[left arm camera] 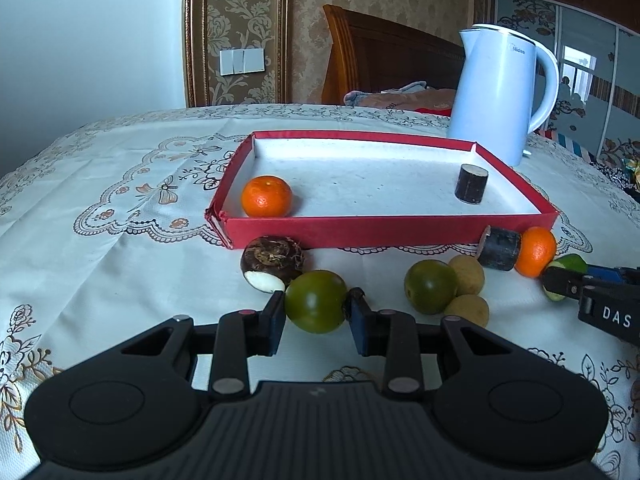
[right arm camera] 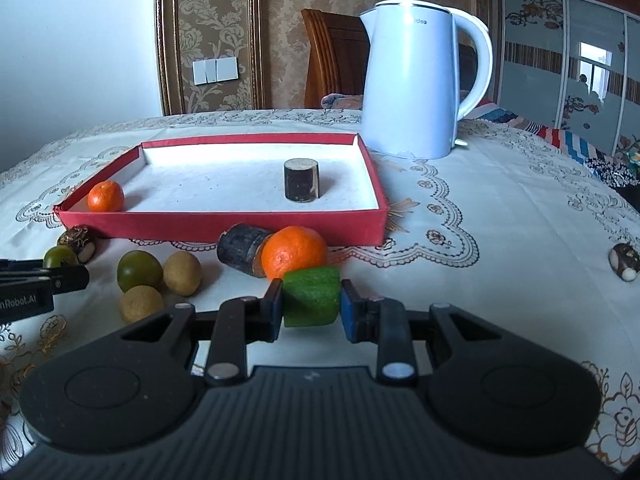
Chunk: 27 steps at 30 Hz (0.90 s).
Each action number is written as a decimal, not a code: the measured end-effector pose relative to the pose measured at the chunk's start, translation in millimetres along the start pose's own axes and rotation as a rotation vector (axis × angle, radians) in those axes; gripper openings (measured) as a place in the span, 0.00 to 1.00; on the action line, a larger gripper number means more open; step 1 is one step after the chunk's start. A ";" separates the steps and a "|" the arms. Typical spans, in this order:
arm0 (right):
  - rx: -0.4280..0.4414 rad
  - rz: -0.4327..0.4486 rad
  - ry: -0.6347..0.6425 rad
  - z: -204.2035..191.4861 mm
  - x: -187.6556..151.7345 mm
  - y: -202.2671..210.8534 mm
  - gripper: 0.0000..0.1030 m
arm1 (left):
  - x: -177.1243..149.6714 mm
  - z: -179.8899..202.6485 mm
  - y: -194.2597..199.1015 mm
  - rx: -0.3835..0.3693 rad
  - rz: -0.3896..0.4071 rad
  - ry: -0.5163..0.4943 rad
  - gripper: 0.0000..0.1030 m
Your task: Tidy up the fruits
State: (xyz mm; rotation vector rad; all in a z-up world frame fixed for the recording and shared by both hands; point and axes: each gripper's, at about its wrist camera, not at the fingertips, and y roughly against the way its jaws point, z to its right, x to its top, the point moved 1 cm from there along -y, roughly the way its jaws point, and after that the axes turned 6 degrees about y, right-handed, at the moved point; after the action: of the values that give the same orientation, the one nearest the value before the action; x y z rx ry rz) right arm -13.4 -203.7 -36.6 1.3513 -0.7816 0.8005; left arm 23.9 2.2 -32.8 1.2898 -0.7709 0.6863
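The left gripper (left arm camera: 315, 309) was clamped on a round dark-green fruit (left arm camera: 315, 301), its pads pressing both sides, just near of a half-peeled water chestnut (left arm camera: 271, 262) that lay against the near wall of the red tray (left arm camera: 380, 232). The right gripper (right arm camera: 311, 304) was closed on a green cucumber chunk (right arm camera: 311, 297), held just in front of a tangerine (right arm camera: 293, 255) on the tablecloth (right arm camera: 460, 288).

Inside the tray, a second tangerine (left arm camera: 266, 196) sat in the near left corner, and a dark sugarcane piece (left arm camera: 471, 183) stood upright toward the right side. Outside it, along the near wall, another sugarcane piece (right arm camera: 244, 255) lay on its side, touching the loose tangerine. Left of that pair, a second green fruit (right arm camera: 139, 271) rested beside two tan longans (right arm camera: 182, 273), one (right arm camera: 141, 304) nearer than the other. Another water chestnut (right arm camera: 624, 262) lay well apart at the far right of the cloth.

A white electric kettle (right arm camera: 416, 84) stood beyond the tray's far right corner.
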 end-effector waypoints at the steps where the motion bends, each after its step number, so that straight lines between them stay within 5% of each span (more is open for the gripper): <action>1: 0.004 0.001 -0.003 0.7 0.3 0.7 0.27 | 0.7 1.1 1.9 -0.004 0.004 -0.005 0.32; 16: 0.001 0.107 0.040 -4.3 48.6 7.0 0.27 | 47.4 22.6 4.3 -0.023 0.094 -0.040 0.32; 27: 0.020 0.043 0.042 -20.0 74.1 -39.3 0.27 | 82.5 17.8 -29.0 0.018 0.006 0.024 0.32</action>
State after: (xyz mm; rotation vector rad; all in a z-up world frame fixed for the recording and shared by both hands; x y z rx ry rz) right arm 59.1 -182.7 5.0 1.3356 -0.7739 0.8696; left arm 92.9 -18.2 19.9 1.2940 -0.7514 0.7139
